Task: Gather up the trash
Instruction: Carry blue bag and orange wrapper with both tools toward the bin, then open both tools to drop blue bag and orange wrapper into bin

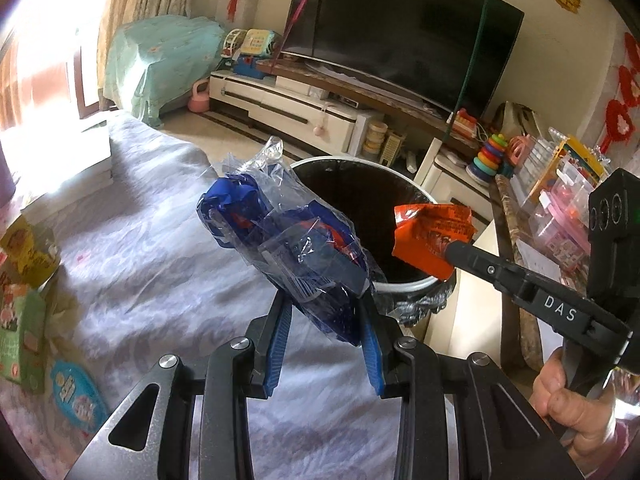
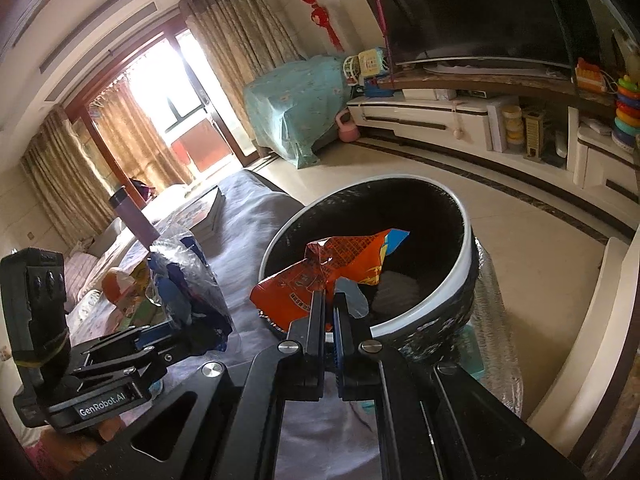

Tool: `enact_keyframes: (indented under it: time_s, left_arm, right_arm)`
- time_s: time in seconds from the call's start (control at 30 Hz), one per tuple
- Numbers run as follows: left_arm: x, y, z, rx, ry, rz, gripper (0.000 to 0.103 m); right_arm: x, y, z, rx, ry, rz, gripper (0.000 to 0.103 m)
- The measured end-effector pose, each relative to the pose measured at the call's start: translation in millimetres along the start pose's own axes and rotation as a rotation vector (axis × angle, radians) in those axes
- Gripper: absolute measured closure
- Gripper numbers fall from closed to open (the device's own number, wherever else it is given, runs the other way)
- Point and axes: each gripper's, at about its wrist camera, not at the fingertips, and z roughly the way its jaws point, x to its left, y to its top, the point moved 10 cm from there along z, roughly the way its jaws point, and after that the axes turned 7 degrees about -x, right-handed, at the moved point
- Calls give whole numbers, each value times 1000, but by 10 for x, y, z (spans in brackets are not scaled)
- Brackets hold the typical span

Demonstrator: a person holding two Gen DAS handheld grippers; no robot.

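Two hand-held grippers carrying trash to the bin. The bin, a round dark container with a pale rim, serves as the landmark; it stands at the edge of a surface draped in a grey-lilac cloth.

Left gripper: jaws partly closed, pinching the lower end of a crumpled clear-and-blue plastic wrapper. The wrapper stands up from the jaws and sits at the bin's near-left rim; most of its bulk appears to lie over the cloth rather than over the opening.

Right gripper: jaws nearly together, clamped on an edge of an orange snack packet. The packet hangs above the bin's near rim, part over the opening and part outside it. A pale item lies at the bottom of the bin; it cannot be identified.

More packets lie on the cloth, well to the left of the bin.

Risks, as judged from this arrangement. If either pair of jaws opens here, the light film could catch the rim and slide outside, since neither piece is fully over the opening. The wrapper is held by one end only, so it may sag or slip. The two grippers are close beside the bin and could collide or knock its rim.
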Motion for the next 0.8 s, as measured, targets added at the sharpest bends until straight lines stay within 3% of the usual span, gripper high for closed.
enact_keyframes:
  time_s: [0.8]
  left_arm:
    - [-80,384,647,64,-15,11,70]
  right_arm:
    - [-279,137,248,59,-76,-51,100]
